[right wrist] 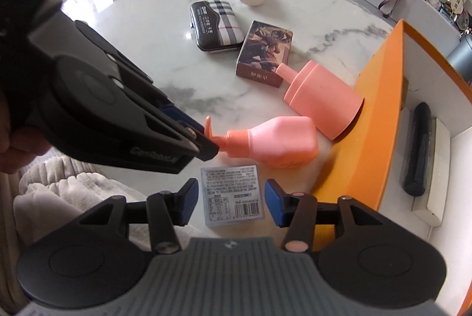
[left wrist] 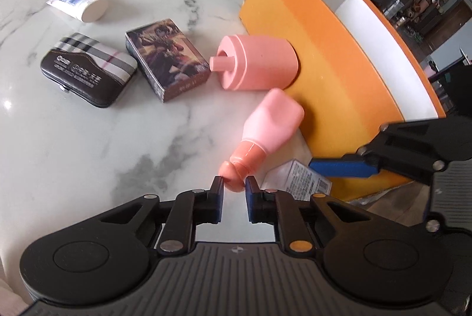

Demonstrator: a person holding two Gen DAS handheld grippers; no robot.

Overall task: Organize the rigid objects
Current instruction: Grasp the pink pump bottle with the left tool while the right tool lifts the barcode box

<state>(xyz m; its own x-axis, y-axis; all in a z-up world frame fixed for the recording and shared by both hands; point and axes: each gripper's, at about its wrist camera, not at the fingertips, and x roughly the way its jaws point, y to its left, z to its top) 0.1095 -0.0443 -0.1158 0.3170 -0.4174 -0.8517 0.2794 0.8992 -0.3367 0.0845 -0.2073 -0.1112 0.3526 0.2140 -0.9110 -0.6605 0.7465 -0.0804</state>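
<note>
Our left gripper pinches the pump head of the pink bottle, which lies on the marble table against the orange box. Our right gripper hangs spread over a clear labelled box at the near edge. Farther off lie a pink cylinder, card box and plaid case.

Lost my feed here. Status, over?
Left tool shut on pink pump bottle nozzle. Right tool open over clear labelled box. Orange bin beside them, nothing blocking.
</note>
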